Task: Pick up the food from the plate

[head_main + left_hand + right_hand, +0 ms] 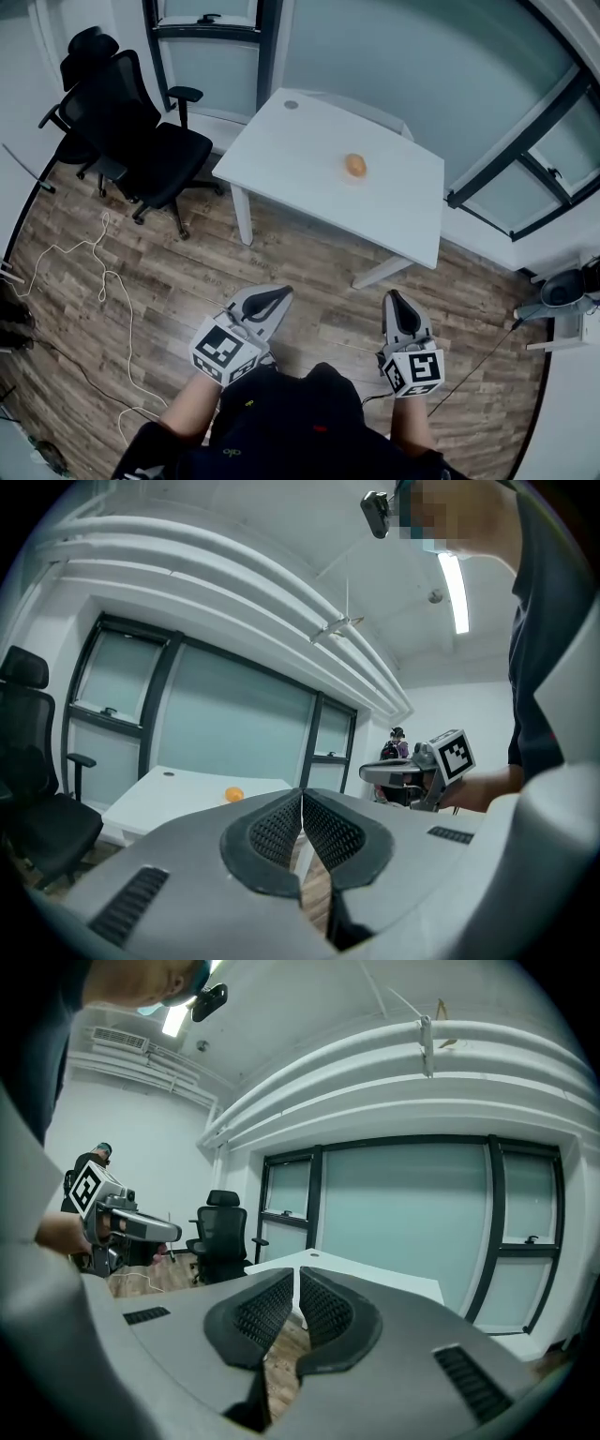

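Observation:
A small orange-brown piece of food (355, 165) lies near the middle of a white table (309, 141). A plate under it is hard to tell apart from the tabletop. Both grippers are held low in front of the person, well short of the table and over the wooden floor. The left gripper (284, 292) is shut and empty, and so is the right gripper (391, 297). In the left gripper view the shut jaws (301, 795) point toward the table, with the food (233, 794) far off to their left. The right gripper view shows shut jaws (295, 1275) and the table (375, 1279) beyond.
A black office chair (131, 131) stands left of the table. White cables (101, 272) trail over the floor at the left. Glass partitions run behind the table. A grey device on a stand (562, 291) sits at the far right.

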`<state>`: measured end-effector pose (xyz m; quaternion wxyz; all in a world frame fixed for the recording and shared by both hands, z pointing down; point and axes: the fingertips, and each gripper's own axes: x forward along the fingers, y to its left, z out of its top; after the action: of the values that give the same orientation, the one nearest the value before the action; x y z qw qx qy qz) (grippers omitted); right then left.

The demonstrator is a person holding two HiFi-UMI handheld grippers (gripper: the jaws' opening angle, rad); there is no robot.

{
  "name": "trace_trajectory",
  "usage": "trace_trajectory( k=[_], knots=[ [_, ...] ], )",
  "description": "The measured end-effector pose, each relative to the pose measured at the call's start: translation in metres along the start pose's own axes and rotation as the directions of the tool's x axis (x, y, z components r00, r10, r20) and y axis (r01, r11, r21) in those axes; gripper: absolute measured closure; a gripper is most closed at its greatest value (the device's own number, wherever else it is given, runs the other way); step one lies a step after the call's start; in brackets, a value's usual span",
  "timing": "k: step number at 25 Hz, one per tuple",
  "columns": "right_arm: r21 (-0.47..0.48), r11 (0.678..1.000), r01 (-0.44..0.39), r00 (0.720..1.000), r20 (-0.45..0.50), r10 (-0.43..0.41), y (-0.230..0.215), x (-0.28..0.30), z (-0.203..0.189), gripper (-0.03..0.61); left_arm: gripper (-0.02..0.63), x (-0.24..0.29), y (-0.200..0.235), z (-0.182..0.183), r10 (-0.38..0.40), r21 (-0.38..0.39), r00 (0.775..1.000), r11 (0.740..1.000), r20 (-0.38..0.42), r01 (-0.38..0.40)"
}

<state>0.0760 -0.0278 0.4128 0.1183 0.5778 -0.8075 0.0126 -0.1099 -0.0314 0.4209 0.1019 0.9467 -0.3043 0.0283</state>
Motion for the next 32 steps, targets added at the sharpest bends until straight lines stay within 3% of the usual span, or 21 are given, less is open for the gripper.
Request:
trace_trajectory(
  k=[7, 16, 21, 28, 32],
  knots=[
    [-0.008, 0.999, -0.035, 0.999, -0.001, 0.035, 0.007, 0.038, 0.002, 0.540, 0.591, 0.009, 0.035, 0.004, 0.008, 0.004, 1.000, 1.000, -0.005, -0.008],
    [0.019, 0.998, -0.065, 0.998, 0.017, 0.065, -0.035, 0.094, -0.001, 0.540, 0.591, 0.058, 0.067, 0.013, 0.037, 0.014, 0.999, 0.999, -0.030, -0.037],
    [0.030, 0.997, -0.072, 0.997, 0.037, 0.071, -0.076, 0.133, 0.005, 0.540, 0.591, 0.104, 0.092, 0.025, 0.061, 0.017, 0.997, 0.998, -0.040, -0.061],
    [0.062, 0.995, -0.079, 0.995, 0.058, 0.075, -0.169, 0.188, 0.011, 0.540, 0.591, 0.199, 0.114, 0.050, 0.087, 0.032, 0.995, 0.996, -0.056, -0.086],
    [0.066, 0.993, -0.103, 0.993, 0.066, 0.098, -0.218, 0.219, 0.008, 0.540, 0.591, 0.255, 0.121, 0.057, 0.090, 0.075, 0.993, 0.994, -0.080, -0.084]
  ],
)
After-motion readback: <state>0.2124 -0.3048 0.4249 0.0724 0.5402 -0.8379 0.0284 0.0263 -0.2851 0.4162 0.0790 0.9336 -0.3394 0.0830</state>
